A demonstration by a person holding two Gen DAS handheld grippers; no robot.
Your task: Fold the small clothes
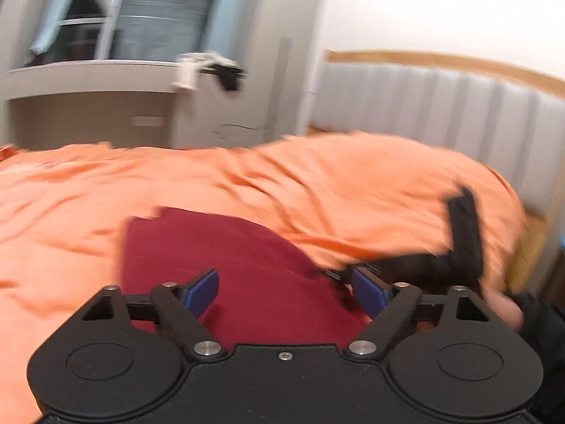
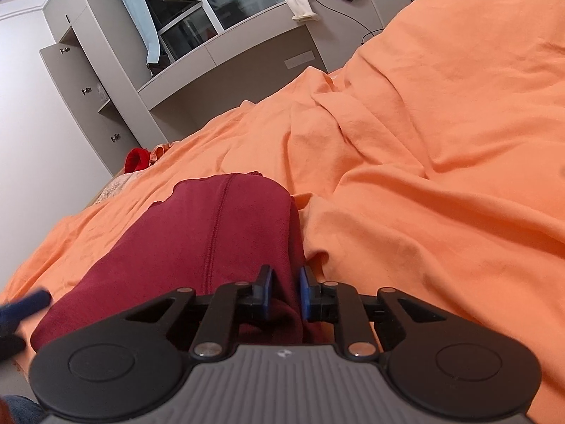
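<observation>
Blur is smearing the left view; left gripper [image 1: 286,293] is gaping over the maroon garment [image 1: 247,265]. Right gripper [image 2: 285,295] is pinching its edge on the orange bedsheet [image 2: 441,176]. No writing is showing.

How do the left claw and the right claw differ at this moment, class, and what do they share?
Opening: the left claw stands wide apart, while the right claw is nearly closed.
Contact: the left claw hovers over the dark red fabric garment with nothing pinched; the right claw has a fold of that garment between its pads.
Sharpness: the left claw's view is motion-blurred; the right claw's is crisp.
Both have black linkages and blue pads.
</observation>
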